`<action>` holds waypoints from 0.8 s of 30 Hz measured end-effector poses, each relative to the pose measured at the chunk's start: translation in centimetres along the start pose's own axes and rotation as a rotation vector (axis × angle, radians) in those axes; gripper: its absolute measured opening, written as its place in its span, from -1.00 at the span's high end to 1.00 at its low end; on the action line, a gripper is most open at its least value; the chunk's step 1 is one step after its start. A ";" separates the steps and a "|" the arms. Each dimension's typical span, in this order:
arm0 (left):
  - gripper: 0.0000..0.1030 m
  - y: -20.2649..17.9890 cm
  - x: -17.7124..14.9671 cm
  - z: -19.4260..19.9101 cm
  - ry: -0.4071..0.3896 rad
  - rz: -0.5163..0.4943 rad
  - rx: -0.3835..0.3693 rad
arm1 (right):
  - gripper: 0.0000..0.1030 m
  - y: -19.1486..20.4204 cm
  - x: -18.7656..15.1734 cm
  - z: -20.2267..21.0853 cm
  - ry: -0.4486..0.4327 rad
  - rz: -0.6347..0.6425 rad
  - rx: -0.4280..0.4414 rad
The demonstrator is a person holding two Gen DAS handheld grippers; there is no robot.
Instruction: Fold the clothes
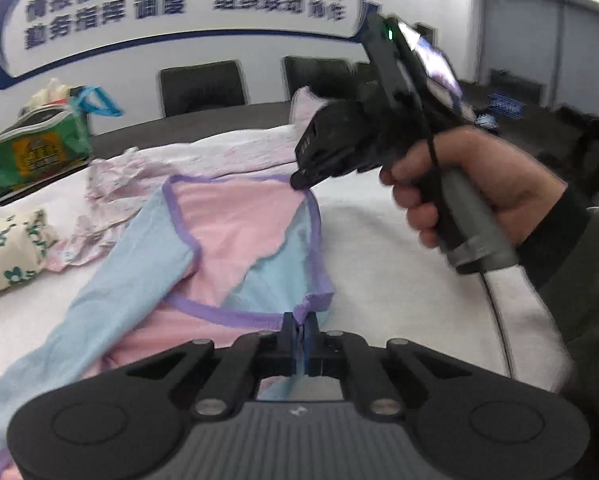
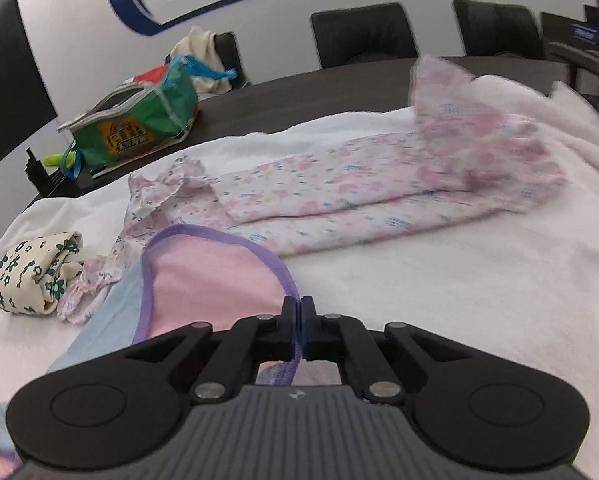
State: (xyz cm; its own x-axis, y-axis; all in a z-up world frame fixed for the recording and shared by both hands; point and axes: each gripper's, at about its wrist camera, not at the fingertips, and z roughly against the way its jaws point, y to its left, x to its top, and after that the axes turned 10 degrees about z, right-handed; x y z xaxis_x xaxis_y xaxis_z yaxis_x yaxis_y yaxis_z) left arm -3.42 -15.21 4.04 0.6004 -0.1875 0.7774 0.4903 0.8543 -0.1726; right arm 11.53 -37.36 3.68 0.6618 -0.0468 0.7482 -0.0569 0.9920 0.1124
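Both hand-held grippers, left [image 1: 300,322] and right [image 2: 298,306], pinch the purple trim of my soft, light pink-and-blue garment [image 1: 235,224], which will sag.

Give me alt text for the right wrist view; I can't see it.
The right hand-held gripper is shut on the purple trim of a pink and blue garment on white bedding. A floral garment lies beyond.

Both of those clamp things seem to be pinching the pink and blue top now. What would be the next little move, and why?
Probably lift both edges together and carry them across to start a fold. The left gripper and the right gripper are each shut on the purple trim of the pink and blue top, which lies spread on the white cloth.
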 end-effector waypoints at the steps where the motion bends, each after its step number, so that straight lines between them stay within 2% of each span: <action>1: 0.97 -0.3 -0.3 0.8 -0.003 -0.002 -0.028 | 0.97 -0.1 -0.6 0.9 -0.007 0.004 -0.011; 6: 0.97 -1.3 -2.6 3.6 0.023 -0.005 -0.158 | 0.97 -0.9 -5.2 6.8 -0.056 -0.004 -0.095; 9: 0.97 -1.9 -3.9 4.4 0.050 -0.011 -0.235 | 0.97 -1.3 -8.8 9.9 -0.071 -0.043 -0.177; 15: 0.97 -2.6 -5.6 6.0 0.071 -0.054 -0.348 | 0.97 -1.6 -15.0 15.2 -0.083 -0.149 -0.293; 18: 0.96 -2.4 -6.3 6.5 0.070 -0.090 -0.366 | 0.97 -1.3 -16.8 16.7 -0.076 -0.155 -0.337; 20: 0.79 -2.3 -6.8 6.9 0.069 -0.115 -0.376 | 0.96 -0.8 -17.6 17.3 -0.064 -0.135 -0.339; 22: 0.64 -1.1 -7.4 8.6 0.038 -0.160 -0.371 | 0.88 0.0 -17.8 18.0 -0.109 -0.080 -0.335; 23: 0.54 0.2 -7.8 10.2 0.005 -0.180 -0.365 | 0.79 0.5 -17.9 18.7 -0.136 -0.029 -0.328; 24: 0.49 1.7 -8.0 11.7 -0.024 -0.183 -0.350 | 0.58 1.4 -18.0 19.6 -0.170 0.050 -0.298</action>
State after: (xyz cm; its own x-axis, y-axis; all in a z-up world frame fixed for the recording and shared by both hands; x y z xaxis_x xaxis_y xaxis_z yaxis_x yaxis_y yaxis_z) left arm -14.81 -6.57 4.59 0.4704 -0.3064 0.8276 0.7761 0.5899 -0.2228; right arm -15.12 -37.40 3.14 0.5283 0.0090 0.8490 0.1513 0.9830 -0.1045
